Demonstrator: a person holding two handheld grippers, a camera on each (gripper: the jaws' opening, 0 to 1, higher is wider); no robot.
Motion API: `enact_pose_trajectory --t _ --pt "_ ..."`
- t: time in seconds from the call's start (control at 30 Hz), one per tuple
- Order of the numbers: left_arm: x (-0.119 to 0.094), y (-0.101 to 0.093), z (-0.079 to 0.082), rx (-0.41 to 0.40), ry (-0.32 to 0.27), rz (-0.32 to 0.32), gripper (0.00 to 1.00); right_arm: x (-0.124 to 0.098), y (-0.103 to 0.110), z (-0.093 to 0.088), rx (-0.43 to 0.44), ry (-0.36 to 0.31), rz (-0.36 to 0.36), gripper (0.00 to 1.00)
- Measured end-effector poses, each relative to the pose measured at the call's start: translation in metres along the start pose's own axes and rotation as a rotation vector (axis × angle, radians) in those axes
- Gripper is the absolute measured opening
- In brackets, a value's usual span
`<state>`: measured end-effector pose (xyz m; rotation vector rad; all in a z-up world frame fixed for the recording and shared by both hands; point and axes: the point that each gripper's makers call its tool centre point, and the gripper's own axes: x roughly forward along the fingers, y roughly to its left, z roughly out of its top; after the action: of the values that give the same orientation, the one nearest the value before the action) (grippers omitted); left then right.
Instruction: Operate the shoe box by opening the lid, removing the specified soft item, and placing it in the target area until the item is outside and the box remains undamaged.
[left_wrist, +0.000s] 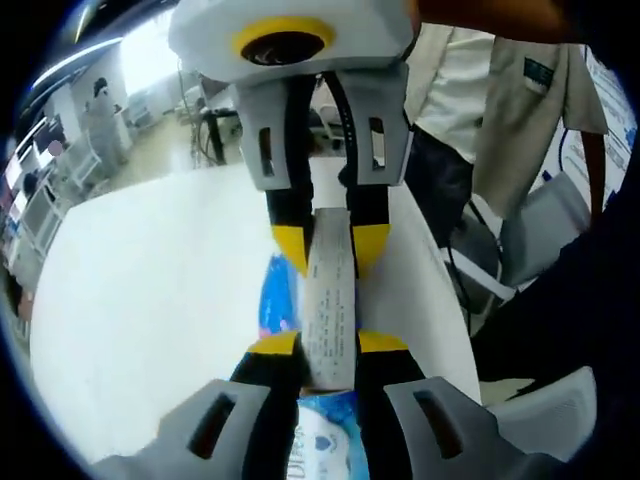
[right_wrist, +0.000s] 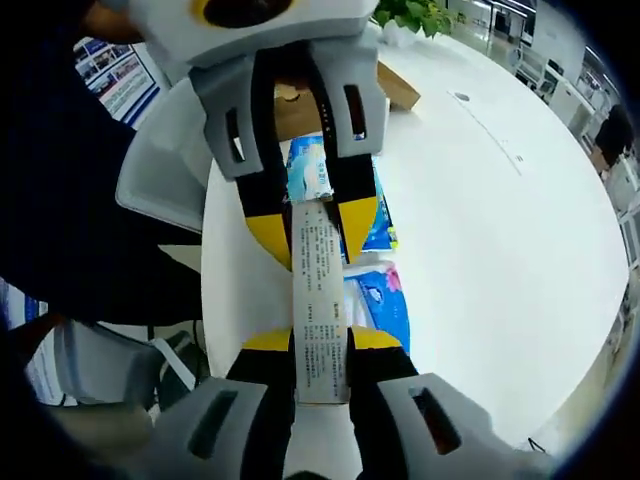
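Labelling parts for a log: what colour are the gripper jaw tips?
Yellow, on both the left gripper and right gripper; clearest in the right gripper view.

Left tongs (left_wrist: 328, 345) and right tongs (right_wrist: 320, 340) facing tip to tip (both clamped), pinching one flat pack (right_wrist: 320, 300)

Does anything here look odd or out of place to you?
Yes: both tongs, left and right, pinch opposite ends of one flat wipes pack, holding it edge-on above the white table. Nothing looks spilled or torn.
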<state>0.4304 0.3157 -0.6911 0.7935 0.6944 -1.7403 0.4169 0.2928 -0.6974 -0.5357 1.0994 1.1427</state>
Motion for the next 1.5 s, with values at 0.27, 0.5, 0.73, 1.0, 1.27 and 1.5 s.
enact_pose_trajectory --t 0.27,0.5,0.73,1.0,1.27,1.5 --pt "0.004 0.019 0.006 -0.009 -0.008 0.012 0.17 -0.005 -0.020 -0.004 -0.009 0.005 0.004 0.17" --pt "0.005 0.038 0.011 -0.011 -0.013 0.027 0.17 -0.010 -0.041 -0.004 -0.022 0.013 0.004 0.17" --pt "0.005 0.055 0.011 -0.027 -0.017 0.036 0.18 -0.012 -0.054 -0.001 -0.028 0.020 0.006 0.17" --pt "0.001 0.052 0.015 -0.020 -0.030 0.019 0.17 -0.018 -0.047 0.002 -0.027 0.027 0.020 0.17" --pt "-0.009 0.060 0.020 -0.023 -0.052 0.036 0.17 -0.028 -0.052 0.010 -0.039 0.033 0.011 0.17" --pt "-0.008 0.071 0.020 -0.032 -0.053 0.055 0.17 -0.028 -0.062 0.011 -0.048 0.044 0.008 0.17"
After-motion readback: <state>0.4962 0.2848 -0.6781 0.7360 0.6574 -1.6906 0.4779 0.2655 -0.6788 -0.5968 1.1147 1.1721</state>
